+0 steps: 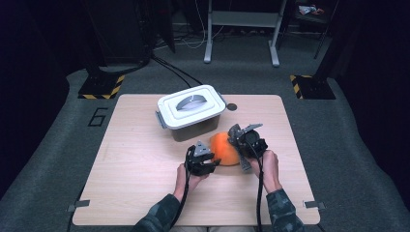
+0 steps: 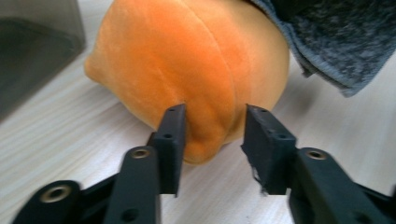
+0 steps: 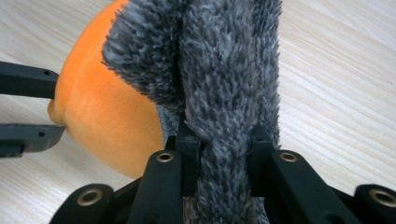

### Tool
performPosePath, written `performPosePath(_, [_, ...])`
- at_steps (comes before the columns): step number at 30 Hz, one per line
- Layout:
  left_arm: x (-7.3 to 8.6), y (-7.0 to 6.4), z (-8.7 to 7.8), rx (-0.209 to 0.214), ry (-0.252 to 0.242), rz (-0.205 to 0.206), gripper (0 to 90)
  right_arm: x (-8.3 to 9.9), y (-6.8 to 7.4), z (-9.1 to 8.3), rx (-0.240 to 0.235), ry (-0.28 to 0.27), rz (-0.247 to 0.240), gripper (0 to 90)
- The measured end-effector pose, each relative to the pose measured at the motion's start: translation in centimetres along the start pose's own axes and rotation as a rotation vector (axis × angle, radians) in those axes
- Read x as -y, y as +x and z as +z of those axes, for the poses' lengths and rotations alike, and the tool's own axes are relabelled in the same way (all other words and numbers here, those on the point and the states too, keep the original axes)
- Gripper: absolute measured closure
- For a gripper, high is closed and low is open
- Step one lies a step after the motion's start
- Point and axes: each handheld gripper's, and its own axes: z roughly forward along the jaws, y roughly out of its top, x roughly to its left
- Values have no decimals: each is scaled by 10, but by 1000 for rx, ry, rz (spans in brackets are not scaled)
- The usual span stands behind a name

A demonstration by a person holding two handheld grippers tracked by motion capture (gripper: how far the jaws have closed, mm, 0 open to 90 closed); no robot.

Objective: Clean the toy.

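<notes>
An orange plush toy (image 1: 223, 147) with a grey fuzzy part lies on the wooden table (image 1: 140, 174), just in front of the box. In the left gripper view my left gripper (image 2: 212, 126) stands open, its jaws on either side of a bulge at the orange body's (image 2: 187, 60) near end. One jaw touches the plush; the other stands slightly off it. My right gripper (image 3: 222, 140) is shut on the grey fuzzy part (image 3: 224, 70), which rises between its jaws. In the high view the left gripper (image 1: 212, 159) is at the toy's left and the right gripper (image 1: 239, 145) at its right.
A white lidded box (image 1: 192, 106) with a grey handle stands at the table's far middle, close behind the toy; its dark wall (image 2: 32, 51) is in the left gripper view. A small dark disc (image 1: 232, 107) lies beside the box. Bare wood extends left and front.
</notes>
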Motion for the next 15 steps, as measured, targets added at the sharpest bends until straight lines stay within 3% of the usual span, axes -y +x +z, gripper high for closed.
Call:
performPosePath(3, [0,-5,5,-28,11,27,544,0,-1,1,-1,-3,8,734])
performPosePath(6, [0,-6,9,-42,13,32,646,1,-2,1,-4,-5,16,734])
performPosePath(10, [-2,-3,11,-28,-4,34,792,4,-5,-3,-7,-13,44,734])
performPosePath(15, [-11,-7,6,16,-25,43,830,3,-10,-19,6,-33,64,732])
